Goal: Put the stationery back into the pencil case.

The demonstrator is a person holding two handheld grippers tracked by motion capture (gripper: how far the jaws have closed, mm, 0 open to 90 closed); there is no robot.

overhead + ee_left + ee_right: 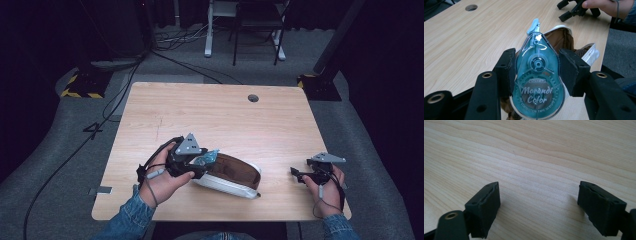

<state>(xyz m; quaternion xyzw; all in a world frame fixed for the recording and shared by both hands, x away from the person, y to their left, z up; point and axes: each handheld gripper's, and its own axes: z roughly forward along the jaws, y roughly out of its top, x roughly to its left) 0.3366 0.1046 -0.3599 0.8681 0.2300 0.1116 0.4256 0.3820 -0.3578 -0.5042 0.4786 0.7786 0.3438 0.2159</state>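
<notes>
Left tool (537,72): clenched on a teal correction-tape dispenser (536,82), held over the mouth of a brown pencil pouch (235,172) at the desk's (215,115) six o'clock, probably for stowing or removal. Right tool (300,175): released, empty, resting low at four o'clock, apparently idle.
</notes>
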